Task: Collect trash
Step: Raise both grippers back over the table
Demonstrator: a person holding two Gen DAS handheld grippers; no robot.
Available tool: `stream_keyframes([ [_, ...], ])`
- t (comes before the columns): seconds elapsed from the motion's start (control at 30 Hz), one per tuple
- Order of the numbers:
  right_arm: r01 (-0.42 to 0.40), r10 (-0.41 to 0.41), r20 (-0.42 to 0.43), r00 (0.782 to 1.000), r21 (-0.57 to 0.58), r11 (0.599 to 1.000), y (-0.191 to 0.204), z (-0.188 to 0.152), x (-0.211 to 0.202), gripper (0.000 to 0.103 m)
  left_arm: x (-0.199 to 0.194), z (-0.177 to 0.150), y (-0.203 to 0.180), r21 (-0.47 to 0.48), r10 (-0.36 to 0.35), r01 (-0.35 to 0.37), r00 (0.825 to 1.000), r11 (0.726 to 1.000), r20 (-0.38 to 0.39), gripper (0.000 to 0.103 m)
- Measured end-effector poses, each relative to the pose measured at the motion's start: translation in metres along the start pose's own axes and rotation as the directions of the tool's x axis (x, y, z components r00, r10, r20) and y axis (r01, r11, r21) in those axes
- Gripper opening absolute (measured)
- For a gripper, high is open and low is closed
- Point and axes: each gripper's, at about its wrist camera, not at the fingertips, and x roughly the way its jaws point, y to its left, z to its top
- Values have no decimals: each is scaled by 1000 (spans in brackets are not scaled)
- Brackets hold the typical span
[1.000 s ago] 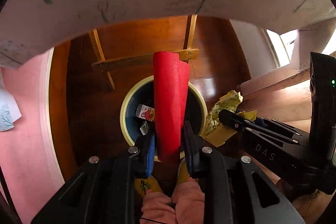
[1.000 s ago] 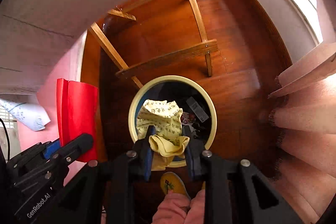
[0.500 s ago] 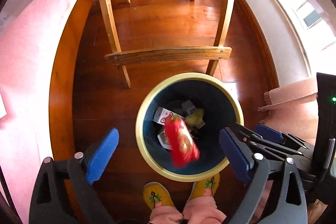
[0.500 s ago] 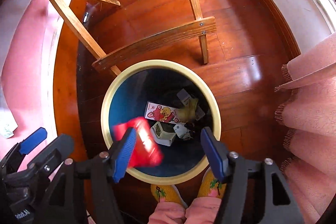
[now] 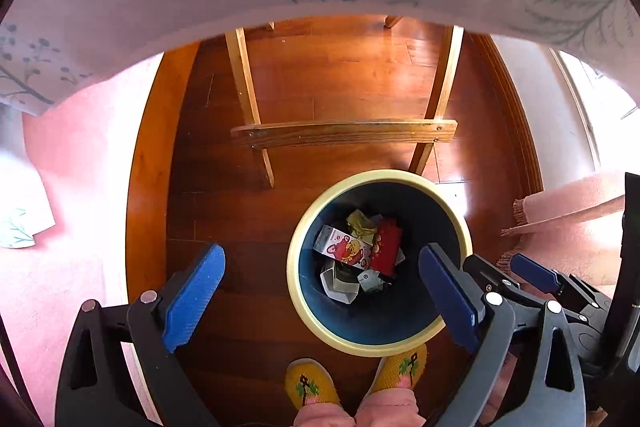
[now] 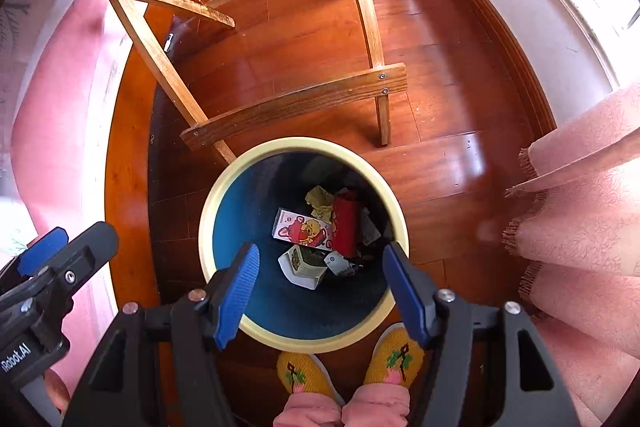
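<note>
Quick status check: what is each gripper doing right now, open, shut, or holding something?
Left gripper: open, holding nothing.
Right gripper: open, holding nothing, above the trash bin.
</note>
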Motion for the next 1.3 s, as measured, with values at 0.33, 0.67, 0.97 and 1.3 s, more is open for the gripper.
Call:
stream_keyframes([
  [0.33,-16,16,34,999,-7,1000,12,3,-51,65,-54,10,0,-11,-33,33,999,999,39,97],
  [0.67,-41,43,74,996,-27,999,34,7,-148,65,-160,29,0,-34,-48,52,990,998,130,97],
  [0.97,-89,102,149,984,-89,992,56,14,-247,65,-269,42,2,-35,-39,48,971,998,235,97],
  [1.3,-144,180,228,957,-163,976,76,31,-335,65,-364,58,4,-35,13,-1,943,999,332,97],
])
